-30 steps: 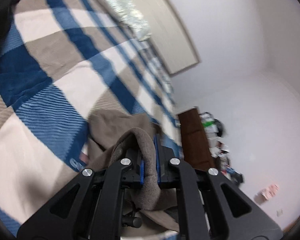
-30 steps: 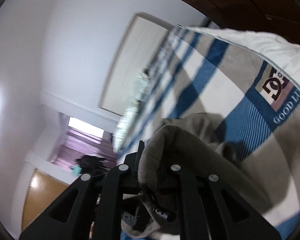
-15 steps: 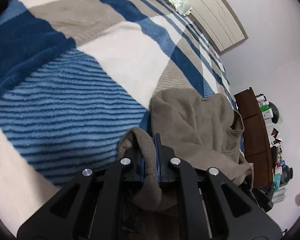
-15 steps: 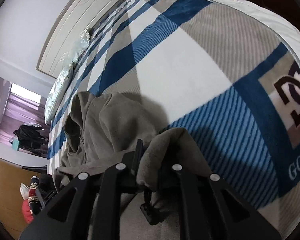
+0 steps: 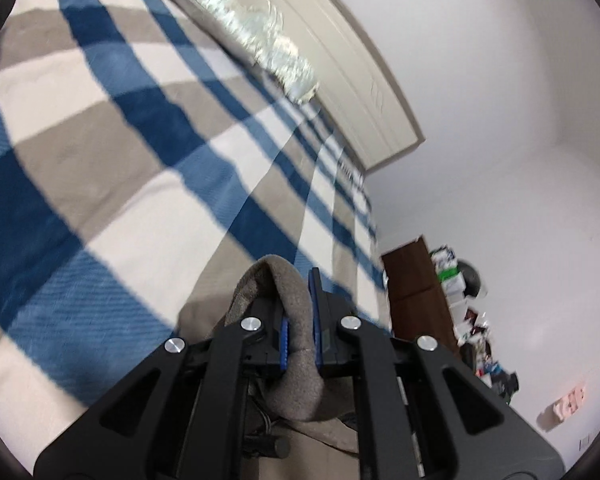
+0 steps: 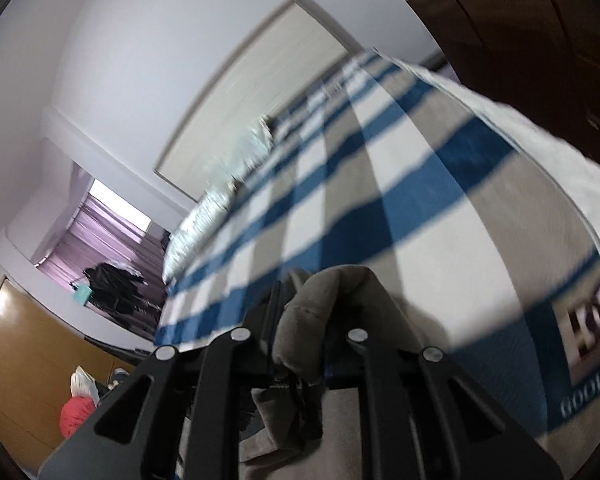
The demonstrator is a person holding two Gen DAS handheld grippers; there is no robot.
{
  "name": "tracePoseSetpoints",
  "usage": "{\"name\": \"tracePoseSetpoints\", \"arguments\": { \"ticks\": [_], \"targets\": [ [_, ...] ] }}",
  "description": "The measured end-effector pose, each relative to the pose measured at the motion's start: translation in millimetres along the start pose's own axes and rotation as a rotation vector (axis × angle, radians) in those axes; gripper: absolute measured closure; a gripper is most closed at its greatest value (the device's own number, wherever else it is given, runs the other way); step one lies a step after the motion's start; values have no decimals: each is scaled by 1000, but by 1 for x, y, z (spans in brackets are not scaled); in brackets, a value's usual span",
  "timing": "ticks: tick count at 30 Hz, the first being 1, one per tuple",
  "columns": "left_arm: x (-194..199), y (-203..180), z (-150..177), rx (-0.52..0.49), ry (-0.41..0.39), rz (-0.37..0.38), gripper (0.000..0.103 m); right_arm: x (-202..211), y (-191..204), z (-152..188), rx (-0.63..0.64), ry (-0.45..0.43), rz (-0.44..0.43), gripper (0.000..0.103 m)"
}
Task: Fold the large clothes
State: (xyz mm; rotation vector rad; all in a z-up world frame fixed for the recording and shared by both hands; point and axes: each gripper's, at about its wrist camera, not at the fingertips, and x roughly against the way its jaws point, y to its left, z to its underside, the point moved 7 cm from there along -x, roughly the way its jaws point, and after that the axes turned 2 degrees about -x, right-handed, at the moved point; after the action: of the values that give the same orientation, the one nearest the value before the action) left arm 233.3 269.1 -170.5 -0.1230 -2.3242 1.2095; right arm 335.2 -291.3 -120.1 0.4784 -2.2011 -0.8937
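Both views now tip up toward the headboard, unlike half a second ago. My left gripper (image 5: 300, 320) clamps a fold of the taupe garment (image 5: 296, 328) above the checked blanket (image 5: 100, 160); my right gripper (image 6: 300, 332), jaws just closing, pinches another bunch. Uneven pulling could slip the thick fleece free. Blanket lettering (image 6: 588, 392) reads "GOOD L", cut off.

grey-brown garment (image 5: 296, 320); blue, white and beige checked blanket (image 5: 112, 152).
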Motion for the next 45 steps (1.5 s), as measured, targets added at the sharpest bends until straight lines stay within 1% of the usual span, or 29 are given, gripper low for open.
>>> {"name": "tracePoseSetpoints", "arguments": {
  "ticks": [2, 3, 5, 8, 11, 14, 15, 18, 20, 21, 22, 23, 24, 25, 26, 27, 28, 29, 32, 33, 34, 35, 36, 37, 38, 40, 41, 43, 45],
  "targets": [
    [-10, 0, -12, 16, -24, -14, 94, -19, 9, -16, 16, -10, 8, 88],
    [-19, 3, -18, 20, -34, -34, 94, -28, 10, -20, 17, -8, 11, 88],
    [-38, 13, -25, 23, -43, -65, 94, -50, 9, -24, 31, 2, 43, 88],
    [-79, 48, -24, 33, -31, -157, 94, -98, -17, -19, 28, 44, 112, 88],
    [-111, 80, -18, 31, -13, -227, 94, -136, -48, -5, 39, 83, 178, 87],
    [-134, 105, -8, -4, 18, -294, 94, -163, -82, 11, 32, 121, 217, 87],
    [-143, 114, -2, -19, 39, -315, 94, -170, -91, 16, 30, 136, 228, 87],
    [-160, 128, 10, -48, 88, -353, 94, -189, -121, 41, 8, 199, 270, 87],
    [-164, 128, 13, -70, 98, -371, 94, -191, -126, 46, -12, 211, 257, 86],
    [-164, 123, 12, -98, 105, -385, 94, -189, -123, 43, -16, 215, 252, 84],
    [-162, 116, 11, -133, 117, -398, 93, -186, -120, 41, -13, 221, 252, 78],
    [-161, 112, 11, -155, 128, -406, 92, -180, -114, 38, 3, 230, 263, 76],
    [-156, 105, 10, -185, 144, -422, 90, -173, -108, 37, 18, 236, 263, 67],
    [-151, 98, 8, -211, 156, -430, 82, -166, -101, 35, 36, 240, 259, 48],
    [-146, 92, 7, -230, 163, -428, 71, -152, -89, 32, 64, 230, 254, 39],
    [-137, 82, 7, -246, 170, -420, 63, -141, -79, 30, 81, 219, 244, 32],
    [-128, 73, 7, -252, 176, -413, 43, -129, -68, 29, 97, 213, 223, 32],
    [-117, 63, 7, -263, 171, -412, 38, -116, -56, 30, 113, 211, 213, 32],
    [-95, 33, 13, -306, 182, -373, 37, -86, -23, 39, 172, 222, 193, 30],
    [-85, 20, 19, -334, 192, -376, 35, -79, -14, 44, 190, 225, 190, 28],
    [-76, 10, 26, -363, 200, -381, 30, -69, 0, 52, 218, 230, 191, 24],
    [-67, -1, 36, -399, 214, -382, 27, -64, 10, 61, 236, 239, 193, 21],
    [-64, -9, 45, -423, 228, -378, 27, -62, 19, 71, 249, 256, 196, 17],
    [-57, -16, 58, -449, 249, -367, 27, -63, 26, 79, 255, 272, 192, 16],
    [-49, -24, 77, -474, 274, -347, 27, -64, 36, 94, 262, 301, 181, 16],
    [-38, -32, 107, -486, 304, -314, 27, -73, 51, 118, 282, 343, 172, 16],
    [-31, -35, 125, -483, 316, -288, 25, -78, 58, 130, 293, 364, 169, 16],
    [-21, -36, 152, -465, 307, -253, 19, -89, 71, 150, 306, 395, 150, 15],
    [-15, -35, 176, -455, 295, -219, 18, -106, 81, 165, 309, 417, 157, 15]
  ]
}}
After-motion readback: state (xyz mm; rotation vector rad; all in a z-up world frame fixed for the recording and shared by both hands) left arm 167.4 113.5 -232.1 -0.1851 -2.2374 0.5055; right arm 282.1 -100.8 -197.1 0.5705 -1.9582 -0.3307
